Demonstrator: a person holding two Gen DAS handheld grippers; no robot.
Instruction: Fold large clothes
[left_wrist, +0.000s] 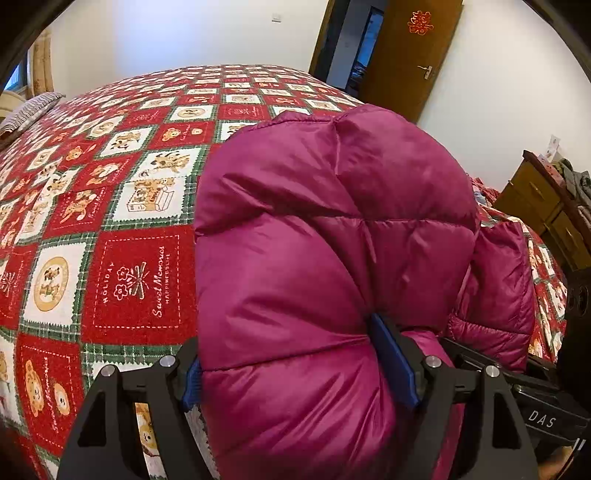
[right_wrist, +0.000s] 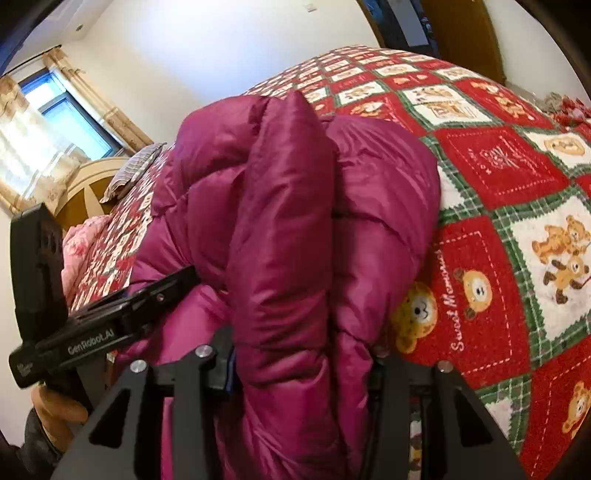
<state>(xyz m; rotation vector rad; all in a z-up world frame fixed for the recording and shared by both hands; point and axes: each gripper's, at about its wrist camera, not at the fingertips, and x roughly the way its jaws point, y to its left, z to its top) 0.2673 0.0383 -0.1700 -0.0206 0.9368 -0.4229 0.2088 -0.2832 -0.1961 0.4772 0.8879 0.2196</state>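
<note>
A bulky magenta down jacket (left_wrist: 332, 229) is clamped in the left gripper (left_wrist: 303, 373) and likewise pinched in the right gripper (right_wrist: 301, 369). It is bunched above the red patterned bedspread (left_wrist: 122, 206).

A: Where does the left wrist camera sit?
B: Behind its gripper (left_wrist: 295, 373), tilted down, very near the jacket (left_wrist: 332, 221); the door (left_wrist: 410, 55) lies at 1 o'clock.
A: And the right wrist camera?
B: Equally close, tilted down; the window (right_wrist: 62, 107) lies at 10 o'clock. Both views share jacket and bedspread (left_wrist: 110, 184).
</note>
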